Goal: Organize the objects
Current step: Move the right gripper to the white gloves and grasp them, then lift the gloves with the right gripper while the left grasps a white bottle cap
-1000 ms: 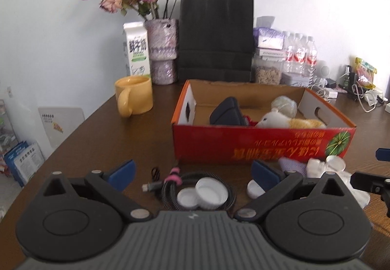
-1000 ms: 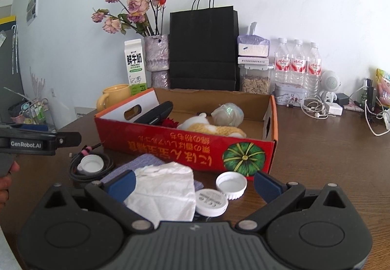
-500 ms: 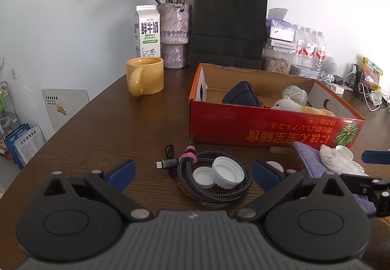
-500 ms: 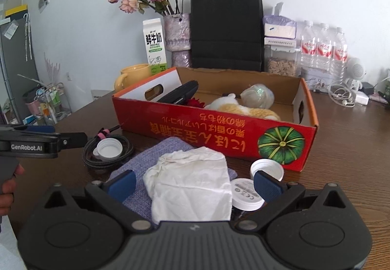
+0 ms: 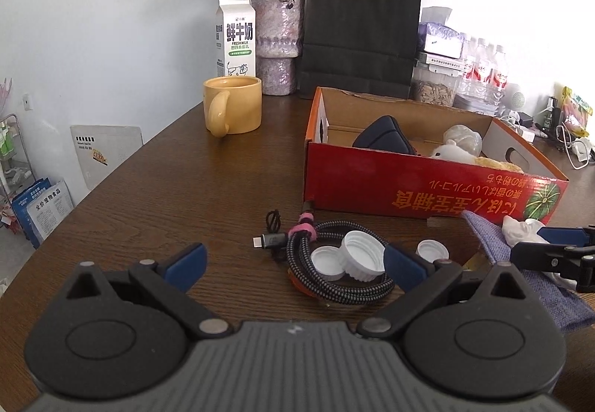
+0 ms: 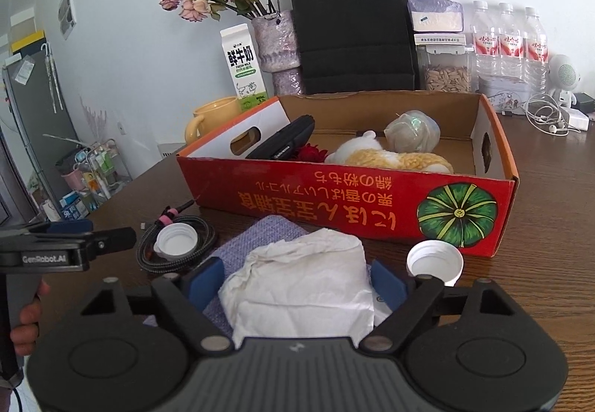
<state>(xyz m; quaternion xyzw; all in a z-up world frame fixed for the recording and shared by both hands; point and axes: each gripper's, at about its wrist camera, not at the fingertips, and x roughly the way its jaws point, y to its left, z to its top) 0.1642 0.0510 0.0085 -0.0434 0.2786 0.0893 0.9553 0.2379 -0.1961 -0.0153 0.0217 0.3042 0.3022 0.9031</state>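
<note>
My left gripper (image 5: pixel 293 261) is spread wide above the wooden table (image 5: pixel 156 188) and holds nothing. Between its blue fingers (image 5: pixel 185 260) lies the coiled cable (image 5: pixel 334 285), bound with a pink tie, with two white caps (image 5: pixel 347 259) resting inside the coil. A third small cap (image 5: pixel 431 251) sits just beside the right finger.

My right gripper (image 6: pixel 297 280) is also spread open. Its fingers flank the crumpled white cloth (image 6: pixel 301 289), which lies on the purple towel (image 6: pixel 256 240); I cannot tell whether the pads touch it. A white cap (image 6: pixel 434 261) stands near the right finger. The red cardboard box (image 6: pixel 334 201) sits just behind, containing a black case (image 6: pixel 284 142), a plush toy (image 6: pixel 390 157) and a wrapped ball (image 6: pixel 412 131).
</note>
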